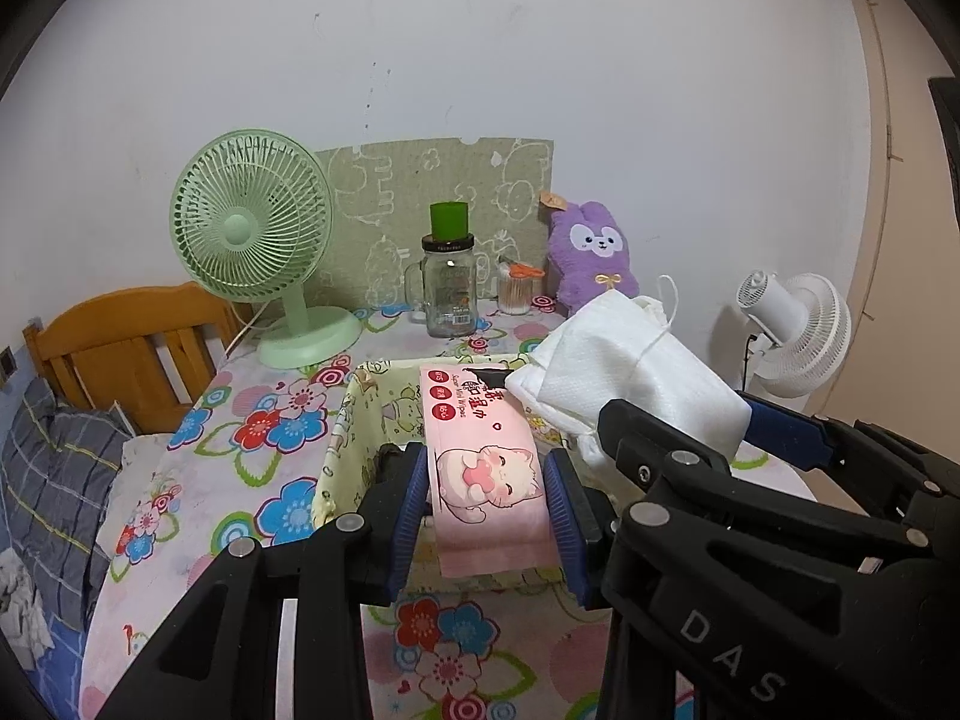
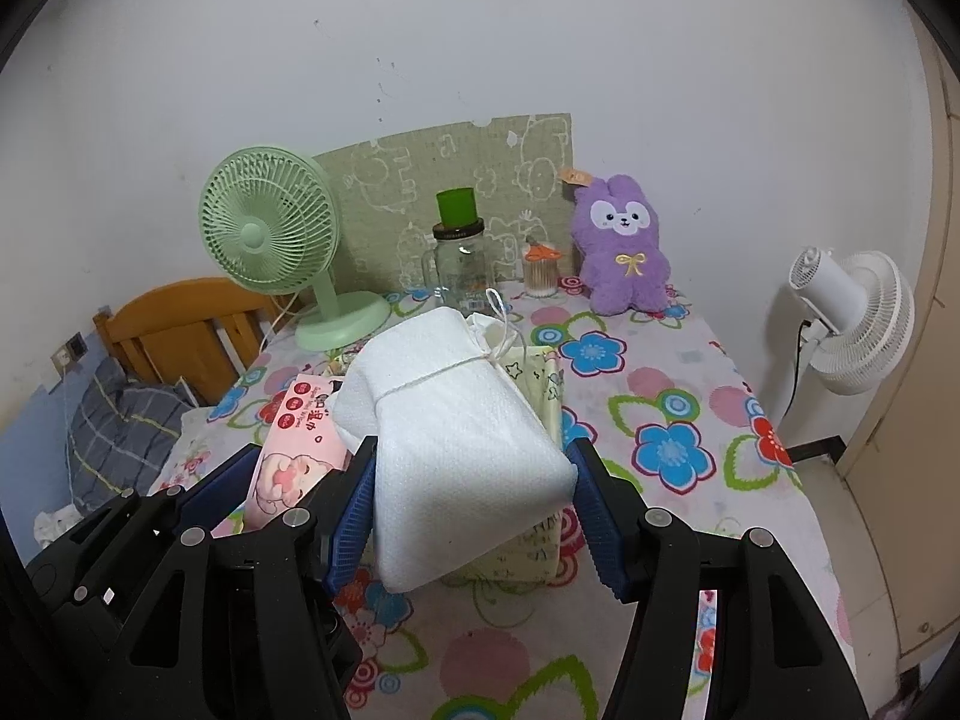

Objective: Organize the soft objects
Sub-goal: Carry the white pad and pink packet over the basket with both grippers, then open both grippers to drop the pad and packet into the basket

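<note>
Left gripper (image 1: pixel 487 495) clamps pink wipes pack (image 1: pixel 480 468), right gripper (image 2: pixel 474 516) clamps white drawstring pouch (image 2: pixel 456 432), both over fabric basket (image 1: pixel 342 450) mid-table.

**A bedroom corner in a home**

A small table (image 2: pixel 690 396) under a flowered cloth stands against a plain white wall. Along its far edge sit a mint-green desk fan (image 2: pixel 270 240), a glass mug jar (image 2: pixel 459 267) with a green cup (image 2: pixel 457 208) on top, a small jar of cotton swabs (image 2: pixel 540 273) and a purple plush rabbit (image 2: pixel 624 246). Past the table's left edge are a wooden bed headboard (image 1: pixel 126 342) and a grey plaid pillow (image 1: pixel 54 468). A white standing fan (image 2: pixel 858 318) is off the right edge.
</note>
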Demonstrator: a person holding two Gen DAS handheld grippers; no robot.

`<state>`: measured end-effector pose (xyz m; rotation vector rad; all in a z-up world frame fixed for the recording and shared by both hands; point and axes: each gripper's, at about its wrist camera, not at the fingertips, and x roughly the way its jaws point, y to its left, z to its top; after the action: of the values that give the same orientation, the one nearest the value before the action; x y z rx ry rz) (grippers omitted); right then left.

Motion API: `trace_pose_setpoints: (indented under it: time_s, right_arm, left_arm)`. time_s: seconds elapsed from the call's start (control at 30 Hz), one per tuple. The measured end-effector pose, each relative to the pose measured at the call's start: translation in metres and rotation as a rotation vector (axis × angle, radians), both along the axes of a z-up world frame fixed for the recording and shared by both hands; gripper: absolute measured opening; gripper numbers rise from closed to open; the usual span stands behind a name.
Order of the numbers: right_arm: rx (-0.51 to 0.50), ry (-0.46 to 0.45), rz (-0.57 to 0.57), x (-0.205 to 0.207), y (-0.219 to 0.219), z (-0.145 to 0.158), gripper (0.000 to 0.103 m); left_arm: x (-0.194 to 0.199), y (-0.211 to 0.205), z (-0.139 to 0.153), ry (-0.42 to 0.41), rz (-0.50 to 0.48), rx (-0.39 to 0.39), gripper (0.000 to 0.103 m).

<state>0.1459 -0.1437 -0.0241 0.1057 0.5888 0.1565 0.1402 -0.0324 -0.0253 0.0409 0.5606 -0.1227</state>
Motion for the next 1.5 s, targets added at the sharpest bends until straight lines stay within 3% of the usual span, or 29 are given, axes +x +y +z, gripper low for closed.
trace_pose_setpoints:
  time_s: [0.73, 0.8, 0.87, 1.23, 1.5]
  right_arm:
    - [-0.002, 0.1, 0.022, 0.081, 0.018, -0.032, 0.064]
    - [-0.003, 0.109, 0.026, 0.085, 0.02, -0.035, 0.064]
    - [-0.006, 0.119, 0.025, 0.091, 0.022, -0.04, 0.064]
    - [-0.008, 0.159, 0.026, 0.107, 0.033, -0.053, 0.067]
    - [0.002, 0.143, 0.065, 0.105, 0.038, -0.051, 0.082]
  left_arm:
    - [0.07, 0.015, -0.035, 0.107, 0.028, -0.032, 0.042]
    - [0.071, 0.015, -0.037, 0.111, 0.025, -0.027, 0.048]
    - [0.072, 0.016, -0.039, 0.111, 0.03, -0.016, 0.064]
    - [0.071, 0.024, -0.045, 0.13, 0.039, 0.018, 0.081]
    - [0.07, 0.028, -0.044, 0.128, 0.055, 0.022, 0.084]
